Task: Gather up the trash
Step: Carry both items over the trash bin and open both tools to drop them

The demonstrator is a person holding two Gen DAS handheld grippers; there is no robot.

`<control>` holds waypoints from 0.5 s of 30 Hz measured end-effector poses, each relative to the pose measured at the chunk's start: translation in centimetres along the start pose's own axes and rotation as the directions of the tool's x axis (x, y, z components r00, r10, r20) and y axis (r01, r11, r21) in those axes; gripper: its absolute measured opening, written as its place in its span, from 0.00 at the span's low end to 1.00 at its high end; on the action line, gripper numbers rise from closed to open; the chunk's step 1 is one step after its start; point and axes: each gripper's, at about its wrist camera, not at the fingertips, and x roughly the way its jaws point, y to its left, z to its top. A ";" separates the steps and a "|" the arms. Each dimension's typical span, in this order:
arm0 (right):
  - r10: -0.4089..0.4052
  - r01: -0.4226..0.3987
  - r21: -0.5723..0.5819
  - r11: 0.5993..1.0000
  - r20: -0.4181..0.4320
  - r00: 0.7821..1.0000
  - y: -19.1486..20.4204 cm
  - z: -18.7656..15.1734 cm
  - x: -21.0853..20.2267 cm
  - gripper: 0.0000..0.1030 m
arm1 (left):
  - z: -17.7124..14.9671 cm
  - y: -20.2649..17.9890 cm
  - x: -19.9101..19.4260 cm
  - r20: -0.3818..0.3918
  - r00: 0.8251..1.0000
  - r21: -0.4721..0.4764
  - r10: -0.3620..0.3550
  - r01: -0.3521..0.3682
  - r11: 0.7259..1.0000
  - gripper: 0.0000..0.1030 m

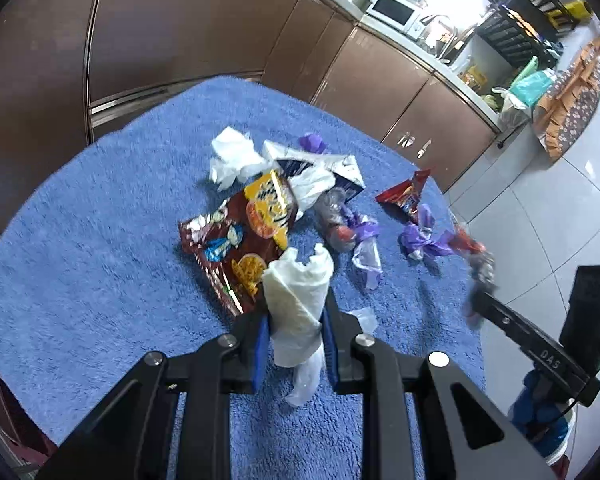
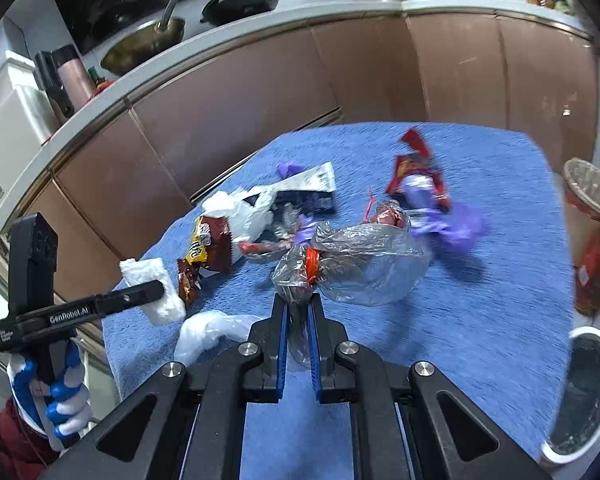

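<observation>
The left gripper (image 1: 294, 320), marked "GenRobot.AI", clenches a white paper wad (image 1: 296, 300) above the blue-towelled table (image 1: 100, 260). The right gripper (image 2: 299, 312), lettered "DAS", grips a clear plastic bag (image 2: 364, 264) over the litter pile.

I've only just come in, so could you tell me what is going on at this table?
A person is clearing trash off a blue towel with a gripper in each hand. The left gripper is shut on a crumpled white tissue, and the right gripper is shut on a clear plastic bag. Snack wrappers, purple scraps and more tissue lie on the towel. A white bin stands at the right edge.
</observation>
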 end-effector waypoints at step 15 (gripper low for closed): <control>-0.317 0.257 0.357 0.898 0.120 0.941 -15.1 -6.3 -11.6 0.09 | -0.5 -22.3 5.9 -0.166 0.966 0.420 -0.198 0.251 0.872 0.21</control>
